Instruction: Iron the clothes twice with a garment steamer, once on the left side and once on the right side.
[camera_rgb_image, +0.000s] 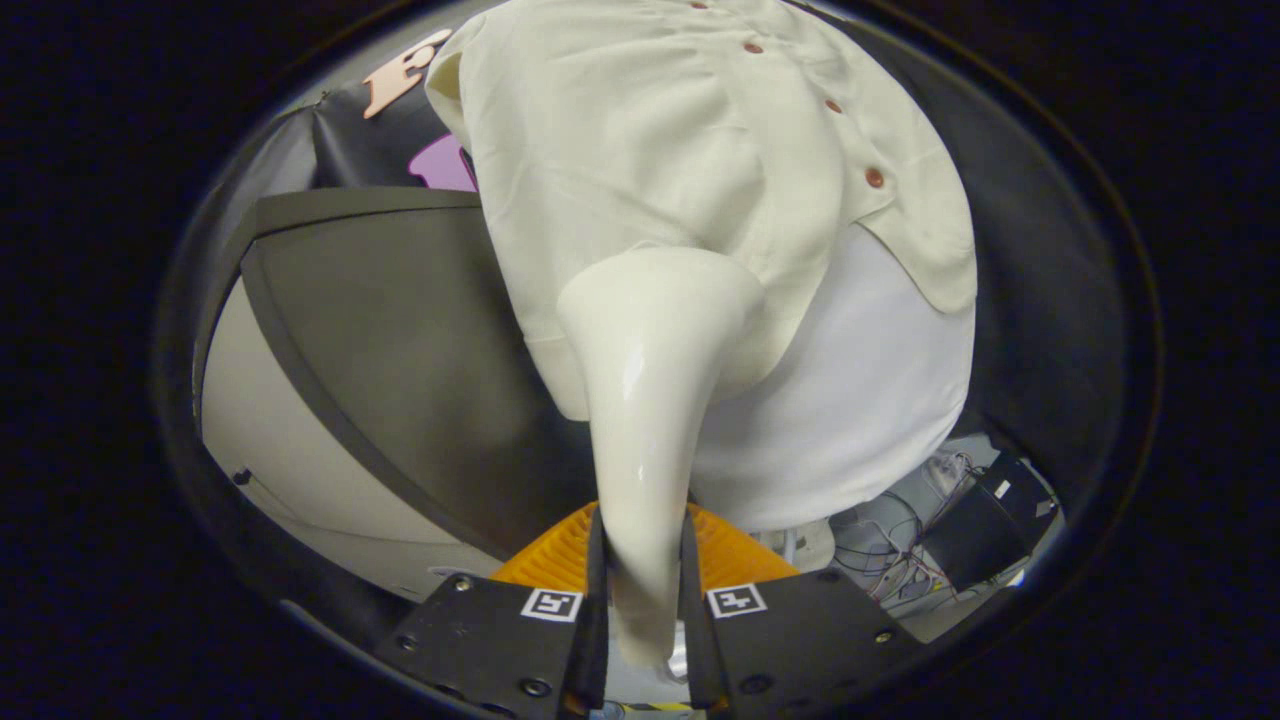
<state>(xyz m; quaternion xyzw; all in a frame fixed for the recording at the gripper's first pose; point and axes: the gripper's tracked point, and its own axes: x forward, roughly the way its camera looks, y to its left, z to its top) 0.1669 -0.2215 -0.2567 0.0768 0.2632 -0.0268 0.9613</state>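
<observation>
- Gripper view: the hand-held gripper is closed on the garment steamer. Both fingers press on the thin handle, one on each side.
- The garment steamer is smooth, shiny and cream white. It goes up from between the fingers and gets wide at the top, like a funnel.
- The wide head of the garment steamer is on the shirt, near its bottom edge. I cannot tell if it really touches the cloth or is just in front of it.
- The shirt is cream and hangs just past the garment steamer. A row of small brown buttons runs down it, to the right of the steamer's head.
- A white cloth hangs under the shirt, behind and to the right of the garment steamer.
- A dark grey board stands to the left of the garment steamer, beside the shirt.
- A black box with loose wires lies on the floor, low down and to the right of the garment steamer.
</observation>
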